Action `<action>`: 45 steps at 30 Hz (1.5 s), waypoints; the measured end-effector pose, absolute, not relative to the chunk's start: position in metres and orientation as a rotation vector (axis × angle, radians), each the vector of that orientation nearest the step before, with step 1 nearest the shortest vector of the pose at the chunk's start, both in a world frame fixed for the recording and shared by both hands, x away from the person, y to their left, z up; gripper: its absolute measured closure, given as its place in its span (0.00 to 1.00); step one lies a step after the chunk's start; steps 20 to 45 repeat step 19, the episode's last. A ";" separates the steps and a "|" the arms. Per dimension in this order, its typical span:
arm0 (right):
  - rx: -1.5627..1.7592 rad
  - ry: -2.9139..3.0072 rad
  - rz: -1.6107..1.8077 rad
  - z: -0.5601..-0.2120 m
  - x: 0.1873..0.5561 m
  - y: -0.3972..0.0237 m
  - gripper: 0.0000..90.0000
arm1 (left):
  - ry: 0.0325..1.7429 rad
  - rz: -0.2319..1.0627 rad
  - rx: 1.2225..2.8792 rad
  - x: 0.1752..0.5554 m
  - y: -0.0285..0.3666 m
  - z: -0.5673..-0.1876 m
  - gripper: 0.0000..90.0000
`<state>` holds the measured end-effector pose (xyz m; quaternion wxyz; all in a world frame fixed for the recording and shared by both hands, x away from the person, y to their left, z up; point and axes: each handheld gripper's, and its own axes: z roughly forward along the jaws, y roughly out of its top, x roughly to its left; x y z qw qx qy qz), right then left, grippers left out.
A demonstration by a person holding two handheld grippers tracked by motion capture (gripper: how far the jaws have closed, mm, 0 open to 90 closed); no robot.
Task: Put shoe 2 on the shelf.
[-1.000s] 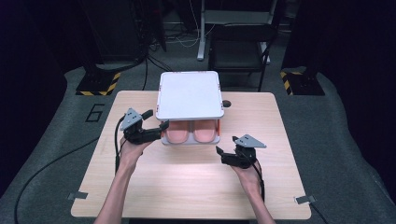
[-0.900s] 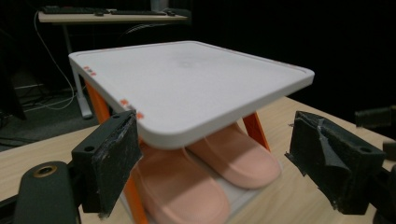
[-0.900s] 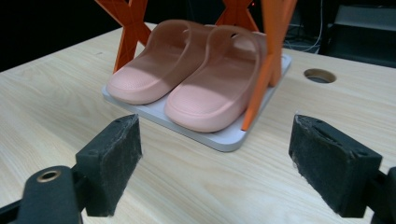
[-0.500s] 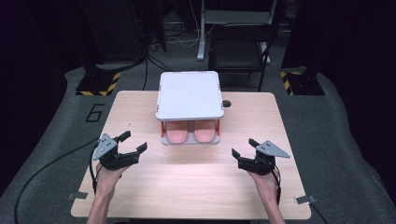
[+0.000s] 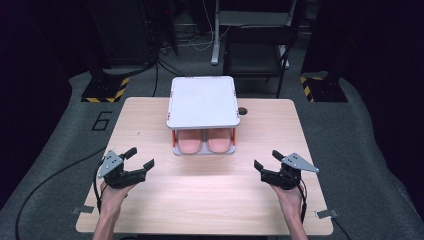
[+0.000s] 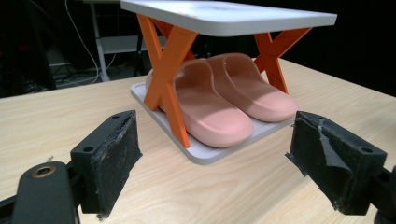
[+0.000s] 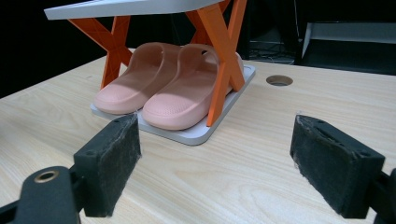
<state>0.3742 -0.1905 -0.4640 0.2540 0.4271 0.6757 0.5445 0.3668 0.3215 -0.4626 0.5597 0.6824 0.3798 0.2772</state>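
Pink slippers (image 5: 205, 142) sat as a pair on the bottom tray of a small rack (image 5: 202, 100) with orange cross-legs, toward the far edge of the desk (image 5: 200, 200) at its middle. Near the desk's left edge the left gripper (image 5: 139, 158) hovered with jaws apart and empty, and near the right edge the right gripper (image 5: 267, 160) did likewise. Reaching back in, a jaw could have caught an orange leg or the white top and shoved the light rack, or pinched only the soft toe so a slipper slid free.
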 end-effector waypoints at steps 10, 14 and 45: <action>1.177 1.857 1.445 -0.470 0.375 -0.193 0.18 | 0.913 0.646 1.625 0.367 0.322 -0.467 0.17; 1.170 1.863 1.435 -0.471 0.376 -0.194 0.18 | 0.924 0.646 1.622 0.368 0.322 -0.471 0.17; 1.184 1.866 1.420 -0.472 0.377 -0.194 0.18 | 0.938 0.652 1.610 0.369 0.325 -0.473 0.17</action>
